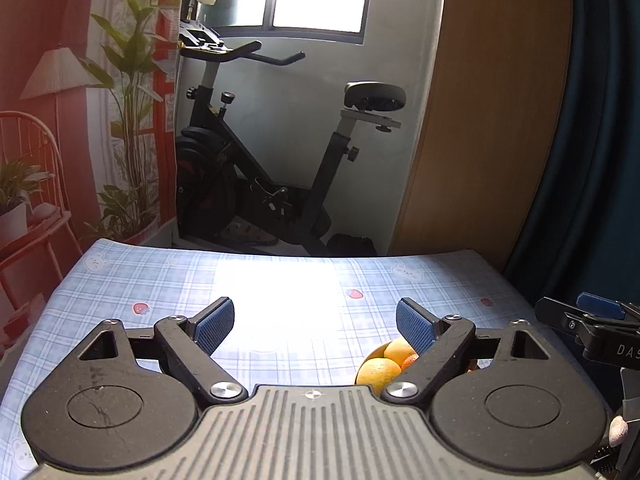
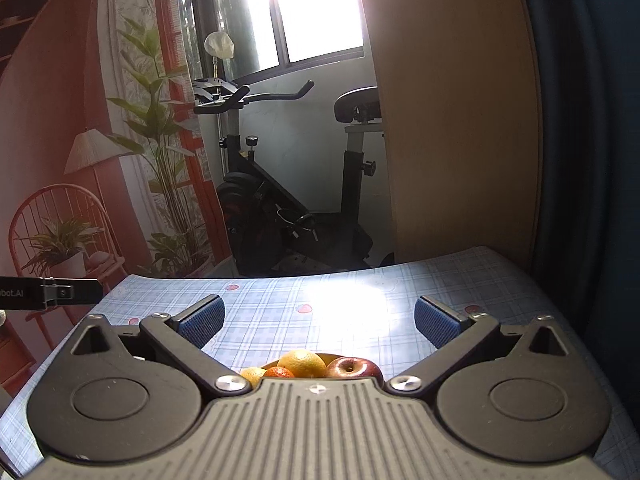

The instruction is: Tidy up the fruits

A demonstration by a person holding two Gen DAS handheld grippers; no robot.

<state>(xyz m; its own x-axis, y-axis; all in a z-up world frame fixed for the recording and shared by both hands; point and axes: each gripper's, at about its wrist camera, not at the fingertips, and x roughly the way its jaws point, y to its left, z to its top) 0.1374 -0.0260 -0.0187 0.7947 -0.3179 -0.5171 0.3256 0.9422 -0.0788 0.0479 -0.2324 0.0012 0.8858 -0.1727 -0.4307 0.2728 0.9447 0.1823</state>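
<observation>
Black left claw [image 1: 314, 326] and right claw [image 2: 319, 322], blue ribbed pads, silver screws, apparently scratched.

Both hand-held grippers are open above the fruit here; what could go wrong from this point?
1. The fruit is piled: lifting the orange may roll the apple or the small tangerine out of the bowl.
2. The right hand-held gripper hides most of the pile, so aiming is guesswork.
3. The left hand-held gripper is close; they might collide.
</observation>
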